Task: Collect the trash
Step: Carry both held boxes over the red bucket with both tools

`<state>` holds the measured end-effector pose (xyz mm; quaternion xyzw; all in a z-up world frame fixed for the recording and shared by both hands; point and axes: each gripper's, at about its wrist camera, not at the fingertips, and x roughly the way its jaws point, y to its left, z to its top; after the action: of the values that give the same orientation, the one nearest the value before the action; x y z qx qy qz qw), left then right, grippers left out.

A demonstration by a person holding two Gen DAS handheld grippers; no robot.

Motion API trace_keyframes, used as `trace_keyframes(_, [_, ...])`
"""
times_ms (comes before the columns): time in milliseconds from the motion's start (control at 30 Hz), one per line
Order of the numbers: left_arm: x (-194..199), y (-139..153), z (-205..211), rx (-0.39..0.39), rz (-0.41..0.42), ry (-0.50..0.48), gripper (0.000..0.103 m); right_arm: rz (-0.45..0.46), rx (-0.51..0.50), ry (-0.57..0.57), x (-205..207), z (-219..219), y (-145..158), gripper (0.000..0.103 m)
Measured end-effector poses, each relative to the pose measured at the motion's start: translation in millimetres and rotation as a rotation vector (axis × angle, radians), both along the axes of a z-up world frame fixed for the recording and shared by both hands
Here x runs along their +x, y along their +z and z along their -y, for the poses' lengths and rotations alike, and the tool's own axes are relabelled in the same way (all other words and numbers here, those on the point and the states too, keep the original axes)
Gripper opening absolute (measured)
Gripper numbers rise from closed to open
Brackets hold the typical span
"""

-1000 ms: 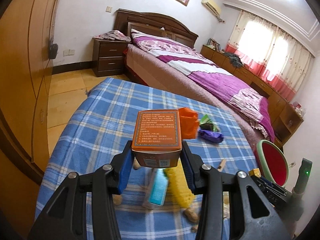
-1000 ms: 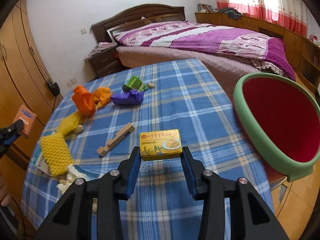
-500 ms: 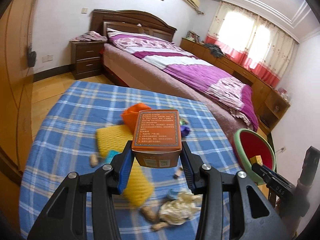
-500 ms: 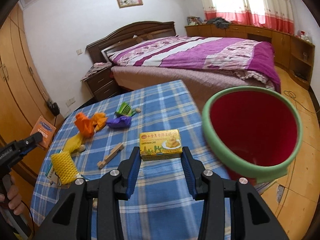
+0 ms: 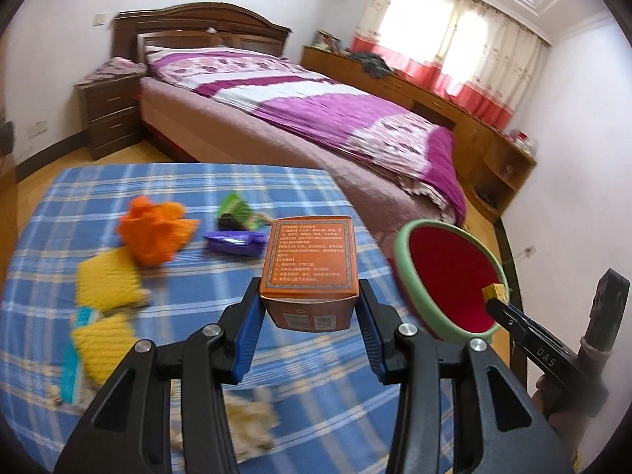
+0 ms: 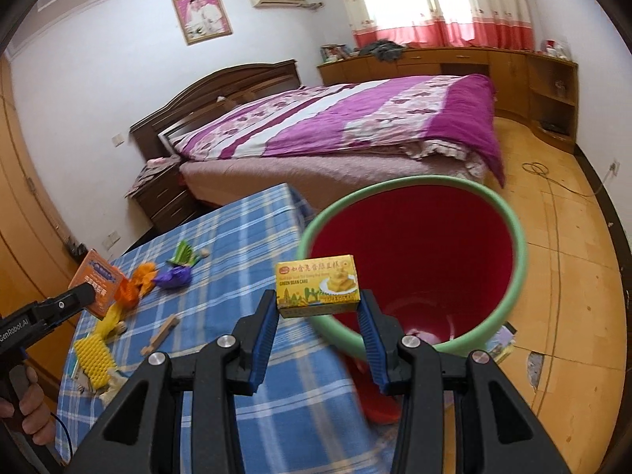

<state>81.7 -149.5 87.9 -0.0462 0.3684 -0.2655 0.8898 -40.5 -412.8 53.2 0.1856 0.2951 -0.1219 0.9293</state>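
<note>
The yellow box (image 6: 317,286), printed "GREEN BEAN CAKE" with a picture of cakes, is clamped by its short ends between the blue pads of the right hand-held gripper (image 6: 317,308) and hangs right at the near rim of the bin (image 6: 517,260), partly over the opening. The bin has a green rim and a red inside; something pale lies at its bottom, too small to tell what. It stands on the floor (image 6: 561,237) just off the tabletop (image 6: 245,237) edge, with bare wooden floor open to its right and behind it toward the bed (image 6: 355,118). The left hand-held gripper (image 5: 309,308) holds an orange box (image 5: 310,260) covered in small print, gripped by its sides above the blue checked tabletop, near the edge that faces the bin. From this view the yellow box shows as a small corner over the bin's red opening. On the cloth lie an orange wad (image 5: 152,229), a purple wrapper (image 5: 235,241), a green wrapper (image 5: 235,209), yellow sponges (image 5: 106,280), a wooden stick (image 6: 160,333) and crumpled paper (image 5: 247,422), all well apart from the bin side, leaving a clear strip of cloth along that edge.
</note>
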Motion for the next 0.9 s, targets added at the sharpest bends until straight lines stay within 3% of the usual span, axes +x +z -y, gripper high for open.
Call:
trace_keyframes(533, [9,-20,151,0.076,-0.027,-0.253,0.046,-0.045,0.030,-0.106,-9,72,-21,0.044])
trace_keyframes(900, [9,-36,197,0.137,-0.018,-0.312,0.048,-0.066,0.058,-0.120,-5,91,-38,0.045])
